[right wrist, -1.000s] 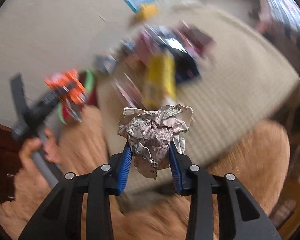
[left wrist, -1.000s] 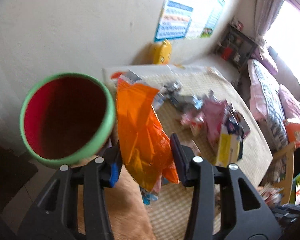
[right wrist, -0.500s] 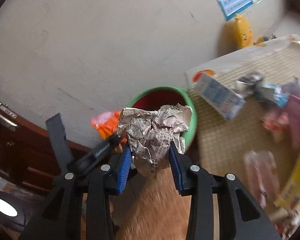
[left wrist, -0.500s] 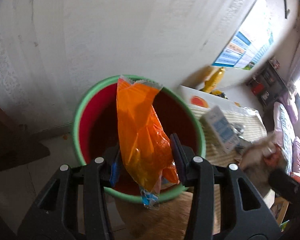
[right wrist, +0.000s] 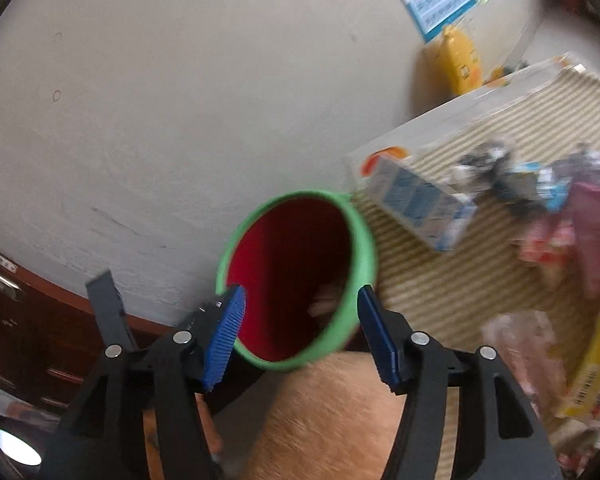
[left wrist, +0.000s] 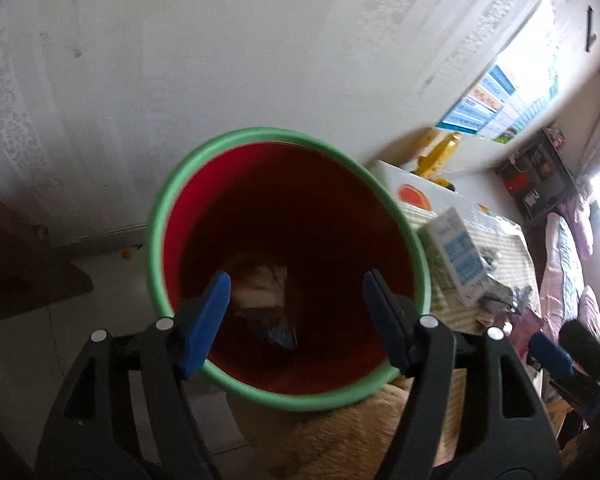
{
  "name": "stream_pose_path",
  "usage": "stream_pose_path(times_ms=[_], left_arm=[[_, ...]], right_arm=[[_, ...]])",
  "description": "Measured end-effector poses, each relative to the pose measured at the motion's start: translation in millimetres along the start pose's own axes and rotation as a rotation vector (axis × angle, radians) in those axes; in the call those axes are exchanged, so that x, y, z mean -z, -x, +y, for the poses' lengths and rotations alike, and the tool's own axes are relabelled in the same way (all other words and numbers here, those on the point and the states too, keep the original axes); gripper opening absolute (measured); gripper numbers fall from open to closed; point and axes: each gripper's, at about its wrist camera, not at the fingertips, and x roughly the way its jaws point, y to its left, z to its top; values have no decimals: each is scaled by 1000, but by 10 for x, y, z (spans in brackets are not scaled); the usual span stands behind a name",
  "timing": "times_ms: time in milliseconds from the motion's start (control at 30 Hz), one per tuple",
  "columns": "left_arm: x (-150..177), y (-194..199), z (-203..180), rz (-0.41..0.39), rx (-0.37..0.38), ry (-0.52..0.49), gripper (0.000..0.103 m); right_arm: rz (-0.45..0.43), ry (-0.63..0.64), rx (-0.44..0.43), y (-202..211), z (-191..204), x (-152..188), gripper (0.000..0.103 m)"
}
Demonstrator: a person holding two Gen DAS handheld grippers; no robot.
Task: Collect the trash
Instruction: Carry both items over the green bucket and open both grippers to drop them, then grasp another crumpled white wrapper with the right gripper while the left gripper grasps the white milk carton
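We hold the left claw [left wrist: 296, 312] over the mouth of the red bin [left wrist: 288, 264] with the green rim, its jaws having just been opening and now standing wide with nothing between them; the right claw [right wrist: 300, 324], to its right, hangs at the near rim of the same bin [right wrist: 296, 280], jaws likewise just opened, wide and empty. Pale crumpled stuff [left wrist: 260, 288] lies deep in the bin, and we judge this is the trash just let go, though it is dim and blurred and we cannot tell which piece is which. To do this step well, we keep both claws apart until the pieces are clearly below the rim, then lift straight away without knocking the rim, since the bin looks light and stands at the edge of the table [right wrist: 480, 280]. Further right, more trash waits on the striped table: a white and blue carton [right wrist: 420, 208], dark wrappers [right wrist: 500, 176], pink packets [right wrist: 580, 224], a yellow pack [right wrist: 596, 368]. Motion blur smears these, so prints and edges are hard to read, the bin's base is hidden, and the yellow pack runs out of the picture
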Motion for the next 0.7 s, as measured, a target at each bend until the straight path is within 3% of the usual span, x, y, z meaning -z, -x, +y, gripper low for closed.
stream_pose_path(times_ms=[133,333,367,500,700], left_arm=[[88,63,-310,11,38,-74,66],[346,95,-761,69,104,-134,66],[406,85,-837,84,114,-147,66],[695,47,-1169,151,147,-216,66],[1014,12,-1608,202,152,-317,66]], right_arm=[[-32,18,119,387,-275,237,62],[-47,-44,419,939,-988,750,66],[-47,-65,437,1002,-1078,826,67],[-22,-222,442,1115,-1524,1139,68],[29,-329,335,1036,-1793,1298,68]])
